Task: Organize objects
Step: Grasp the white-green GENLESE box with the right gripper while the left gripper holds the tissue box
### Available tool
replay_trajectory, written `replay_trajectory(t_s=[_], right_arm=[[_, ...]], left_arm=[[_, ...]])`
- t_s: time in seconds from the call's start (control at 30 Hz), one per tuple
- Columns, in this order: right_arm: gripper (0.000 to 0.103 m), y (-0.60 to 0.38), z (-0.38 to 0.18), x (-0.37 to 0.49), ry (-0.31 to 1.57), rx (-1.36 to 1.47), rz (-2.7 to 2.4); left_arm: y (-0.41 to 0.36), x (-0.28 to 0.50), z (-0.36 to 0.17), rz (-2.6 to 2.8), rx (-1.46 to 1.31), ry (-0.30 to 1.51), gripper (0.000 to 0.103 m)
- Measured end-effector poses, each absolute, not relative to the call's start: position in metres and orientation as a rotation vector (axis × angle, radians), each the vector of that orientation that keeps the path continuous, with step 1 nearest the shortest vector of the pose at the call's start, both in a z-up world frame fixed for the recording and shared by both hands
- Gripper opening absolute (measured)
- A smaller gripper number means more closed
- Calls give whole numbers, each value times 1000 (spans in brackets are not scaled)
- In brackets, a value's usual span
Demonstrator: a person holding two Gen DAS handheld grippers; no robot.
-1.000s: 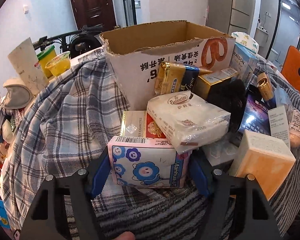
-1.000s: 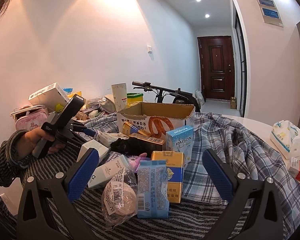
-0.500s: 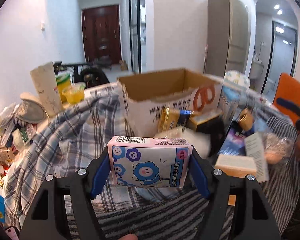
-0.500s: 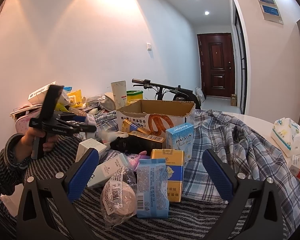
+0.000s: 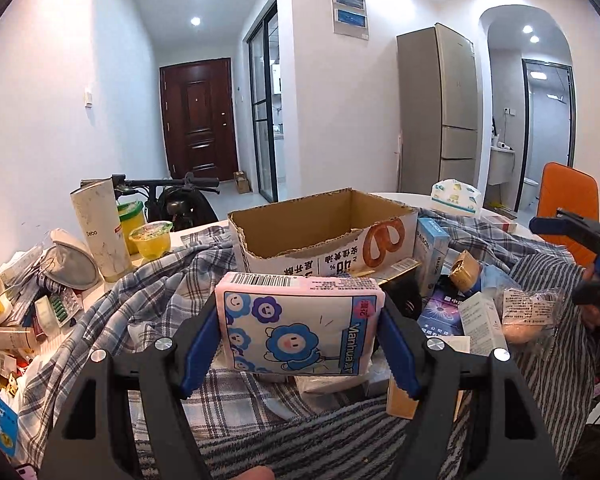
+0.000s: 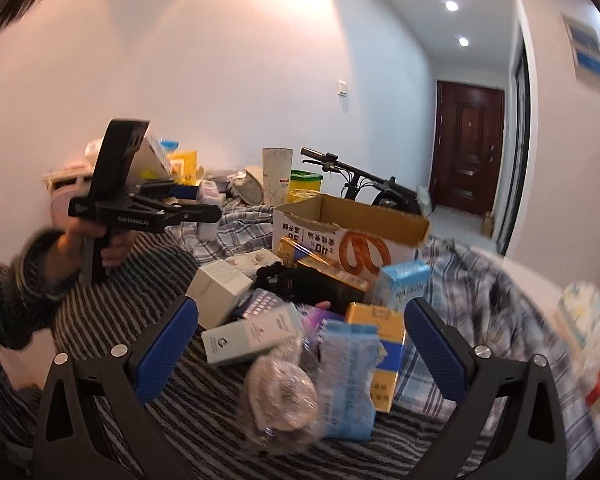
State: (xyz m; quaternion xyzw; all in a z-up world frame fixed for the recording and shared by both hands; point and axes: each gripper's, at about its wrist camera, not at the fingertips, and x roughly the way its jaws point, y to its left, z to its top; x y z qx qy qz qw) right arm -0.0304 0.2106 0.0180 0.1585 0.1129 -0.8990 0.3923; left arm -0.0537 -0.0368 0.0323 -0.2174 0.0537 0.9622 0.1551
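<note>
Clearly the sorting has barely begun. In the left wrist view the left claw (image 5: 300,340) is clamped on a pink tissue pack (image 5: 298,322) printed with blue flowers; both blue pads press its short ends and the pack hangs clear of the heap, at the lower centre of the frame. Just above it in the picture stands the open cardboard box (image 5: 320,236), and what shows of its inside looks empty, so I judge that nothing, or next to nothing, has gone in yet.

The right claw (image 6: 302,344) stands wide open with nothing between its pads, low in the right wrist view over the pile. Left to sort, at the centre of that frame: a white carton (image 6: 220,290), a wrapped round bun (image 6: 280,396), a pale blue packet (image 6: 350,380), a yellow box (image 6: 382,356) and a light blue box (image 6: 404,286), all crowded together on the striped cloth (image 6: 140,264) and plaid cloth (image 6: 480,300) over the tabletop.

The likely step in hand is carrying the tissue pack to the box; nearly everything else remains.
</note>
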Motion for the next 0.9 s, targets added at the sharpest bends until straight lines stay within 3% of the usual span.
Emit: replay_trajectory(t_s=[0.4,0.67,0.7,0.8,0.9], right_arm=[[103,117,-1,-35,822,676,-2124],[103,105,-12,-68,838,907,-2018],[102,105,-14,-71,843,926,-2014],[83,102,-18,-76,845,971,-1984],[81,100,-19,-71,864,958,-1953]], left_arm=[[-37,-56,28,2741,-637,138,75],[-38,-56,27,2730,-631,135,75],[-38,-55,27,2730,-630,133,75],[-38,-55,27,2728,-630,138,75],[-37,-55,27,2719,-629,151,75]])
